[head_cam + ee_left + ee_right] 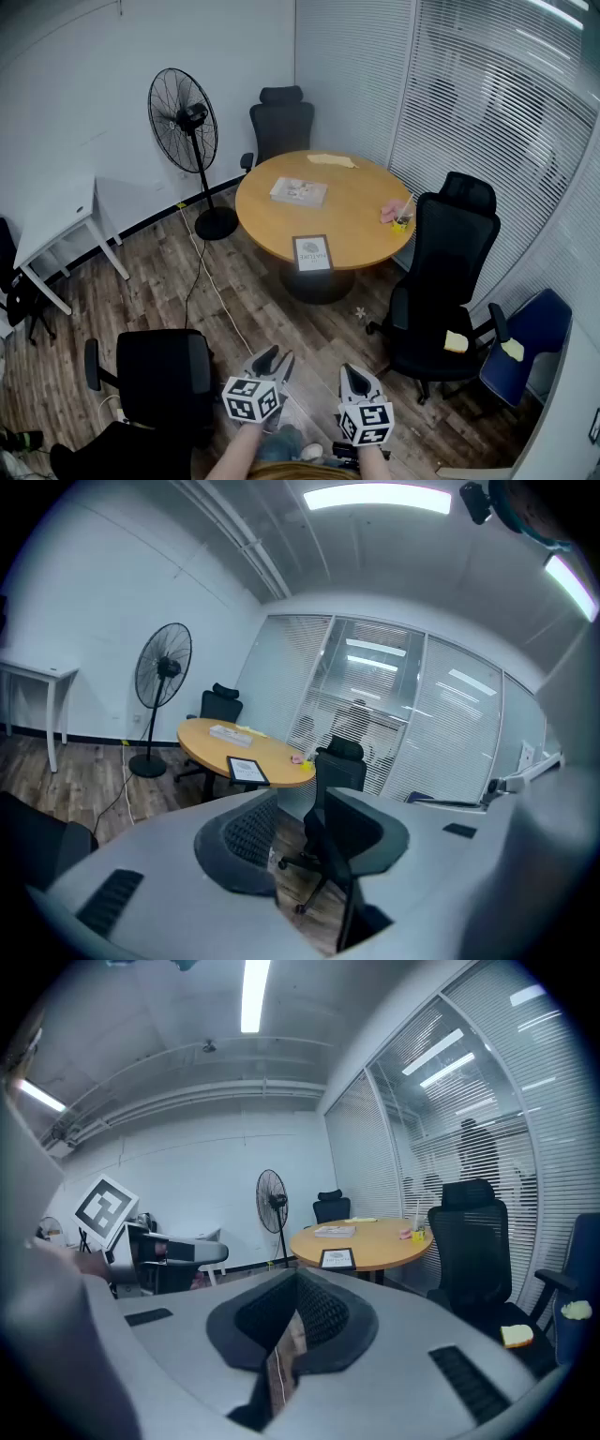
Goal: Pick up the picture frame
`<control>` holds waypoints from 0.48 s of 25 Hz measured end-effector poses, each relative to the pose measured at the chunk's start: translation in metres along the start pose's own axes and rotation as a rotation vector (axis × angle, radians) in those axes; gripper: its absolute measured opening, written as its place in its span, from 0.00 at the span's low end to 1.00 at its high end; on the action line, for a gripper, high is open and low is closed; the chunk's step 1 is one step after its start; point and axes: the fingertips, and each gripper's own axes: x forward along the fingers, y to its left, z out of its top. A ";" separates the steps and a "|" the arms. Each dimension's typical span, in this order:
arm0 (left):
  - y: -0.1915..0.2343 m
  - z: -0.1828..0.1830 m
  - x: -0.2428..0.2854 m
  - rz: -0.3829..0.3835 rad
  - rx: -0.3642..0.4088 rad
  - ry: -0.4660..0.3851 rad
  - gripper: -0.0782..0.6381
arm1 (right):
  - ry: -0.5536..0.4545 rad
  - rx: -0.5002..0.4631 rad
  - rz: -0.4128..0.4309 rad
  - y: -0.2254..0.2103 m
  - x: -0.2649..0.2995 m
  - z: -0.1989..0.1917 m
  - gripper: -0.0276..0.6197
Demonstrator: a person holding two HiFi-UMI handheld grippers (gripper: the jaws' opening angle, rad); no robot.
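Picture frame [312,253] resting at near edge of round counter [361,202], untouched.
Left claw [272,360] held low, jaws parted, empty; right claw [359,377] just beside it, jaws closed almost together on nothing; both well apart from the frame.

Open wood floor [319,328] lies between the left tongs [277,358], the right tongs [359,373] and the near edge of the round worktop [356,202], where the picture frame [312,253] sits with bare wood either side. A black office chair [441,272] crowds the worktop's right side; another [164,380] stands just left of the left tongs. A cable [214,286] crosses the floor (it runs from the pedestal fan [187,131] near the worktop's left).
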 end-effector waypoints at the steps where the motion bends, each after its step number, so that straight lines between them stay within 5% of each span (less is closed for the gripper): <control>1: -0.001 0.001 -0.002 -0.002 0.000 -0.003 0.35 | 0.002 -0.001 0.000 0.002 -0.001 0.000 0.06; 12: -0.014 0.007 -0.012 -0.001 -0.007 -0.032 0.35 | -0.016 0.005 0.015 0.002 -0.014 0.005 0.06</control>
